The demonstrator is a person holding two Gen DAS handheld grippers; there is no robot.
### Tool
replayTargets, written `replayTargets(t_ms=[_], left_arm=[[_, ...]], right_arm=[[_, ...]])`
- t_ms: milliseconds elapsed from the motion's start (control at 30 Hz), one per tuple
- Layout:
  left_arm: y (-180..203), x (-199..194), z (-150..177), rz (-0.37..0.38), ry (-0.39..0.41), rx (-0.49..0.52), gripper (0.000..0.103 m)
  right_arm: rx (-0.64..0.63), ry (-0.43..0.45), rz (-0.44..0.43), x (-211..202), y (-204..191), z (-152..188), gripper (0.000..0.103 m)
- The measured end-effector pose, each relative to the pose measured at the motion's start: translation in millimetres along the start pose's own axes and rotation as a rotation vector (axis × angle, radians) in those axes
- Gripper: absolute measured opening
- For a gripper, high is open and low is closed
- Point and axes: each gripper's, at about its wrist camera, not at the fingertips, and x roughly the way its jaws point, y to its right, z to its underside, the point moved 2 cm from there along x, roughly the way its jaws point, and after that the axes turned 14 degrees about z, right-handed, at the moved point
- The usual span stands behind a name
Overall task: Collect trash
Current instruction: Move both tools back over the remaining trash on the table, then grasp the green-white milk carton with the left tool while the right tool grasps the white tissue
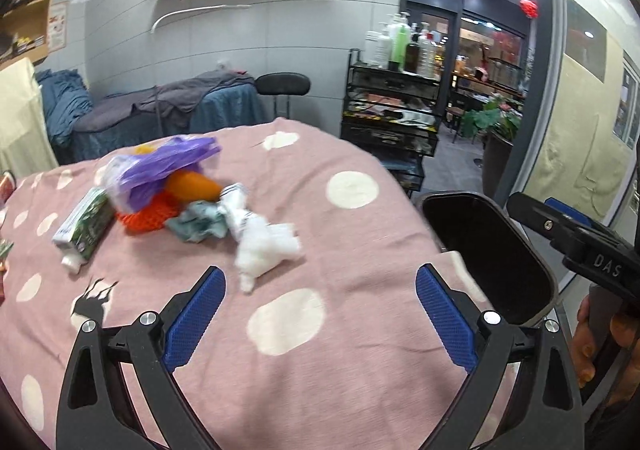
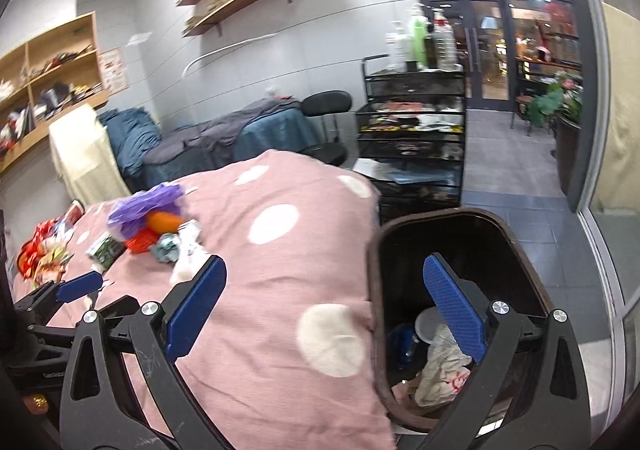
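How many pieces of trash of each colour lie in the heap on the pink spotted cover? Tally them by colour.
Purple: 1, plastic bag
Orange: 2, net and wrapper
Green and white: 1, carton
Pale teal: 1, crumpled paper
White: 1, wad
Total: 6

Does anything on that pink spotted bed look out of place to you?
Yes: a heap of rubbish lies on the pink spotted cover: a purple plastic bag, orange netting, a crumpled white tissue and a small green carton on its side. The bin beside the bed already holds some waste.
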Motion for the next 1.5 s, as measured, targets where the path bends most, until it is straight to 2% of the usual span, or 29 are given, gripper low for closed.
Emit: replayTargets(t_ms=[200,433,600,767,933,1000,1033,1133,1200,1300,1367,1433,1500], left_arm=[[-49,-13,13,-0.076,-0.013,-0.071,0.095],[-114,-28,18,-0.18,-0.033,-0.126,0.095],[-165,-27,14,-0.233,-0.064,-0.173,0.095],[-207,-20,3,-0.276,-0.09,-0.195,0.095],[-243,-11,-16,-0.319,-0.103,-0.194,0.095],[-257,-4,-23,-0.312,-0.118,-0.211,0.095],[-265,0,-26,-0.305,-0.132,-0.22,0.095],[-282,16,-31,-0.295,-0.171,-0.241,0.095],[-290,26,-33,-0.268,-0.196,-0.265,0.094],[-298,37,-33,-0.264,-0.217,-0.296,0.081],[-300,43,-31,-0.27,-0.243,-0.293,0.062],[-300,46,-29,-0.282,-0.252,-0.288,0.055],[-299,43,-27,-0.287,-0.237,-0.29,0.053]], right_arm=[[-0.08,-0.045,-0.121,10,-46,-2,0.097],[-0.166,-0.152,-0.27,34,-106,-2,0.097],[-0.328,-0.25,-0.287,66,-158,8,0.097],[-0.477,-0.333,-0.241,100,-194,19,0.086],[-0.505,-0.398,-0.222,129,-213,18,0.078],[-0.507,-0.414,-0.206,138,-217,18,0.075],[-0.509,-0.427,-0.201,143,-219,20,0.071],[-0.5,-0.483,-0.208,155,-222,26,0.049],[-0.481,-0.48,-0.219,154,-219,25,0.042],[-0.455,-0.441,-0.215,148,-213,20,0.032],[-0.432,-0.421,-0.216,144,-209,18,0.023],[-0.402,-0.399,-0.22,140,-205,15,0.023],[-0.372,-0.376,-0.22,136,-200,11,0.021]])
